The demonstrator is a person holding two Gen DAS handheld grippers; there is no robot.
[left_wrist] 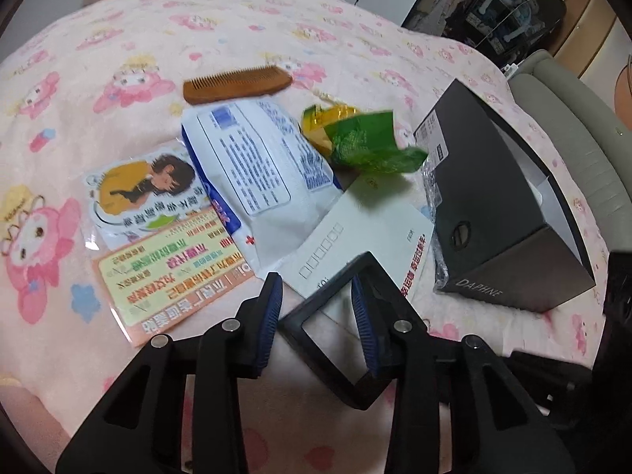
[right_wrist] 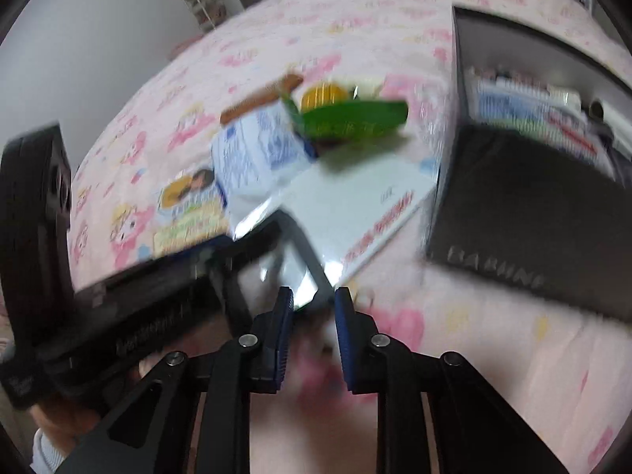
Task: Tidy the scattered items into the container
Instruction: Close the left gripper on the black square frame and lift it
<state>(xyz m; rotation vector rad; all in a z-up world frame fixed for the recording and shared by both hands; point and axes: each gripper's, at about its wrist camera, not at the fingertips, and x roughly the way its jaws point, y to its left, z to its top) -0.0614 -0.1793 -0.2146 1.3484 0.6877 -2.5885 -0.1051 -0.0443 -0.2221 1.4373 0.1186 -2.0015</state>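
A black open box [left_wrist: 509,213] marked DAPHNE stands on the pink bedspread at right; in the right wrist view [right_wrist: 525,205] it holds several packets. Scattered beside it lie a wooden comb [left_wrist: 237,83], a white-blue wipes pack [left_wrist: 260,170], green and yellow wrappers [left_wrist: 363,142], a white envelope [left_wrist: 363,233], a cartoon card [left_wrist: 138,185] and an orange leaflet [left_wrist: 170,272]. My left gripper [left_wrist: 316,304] is open over a black square frame [left_wrist: 335,335], its right finger inside the frame. My right gripper [right_wrist: 314,300] is open, just short of the frame's corner [right_wrist: 304,272].
The left gripper's body [right_wrist: 118,296] and the hand holding it fill the left of the right wrist view. A grey chair [left_wrist: 572,126] and dark shelves [left_wrist: 493,4] stand beyond the bed's right edge. The right wrist view is motion-blurred.
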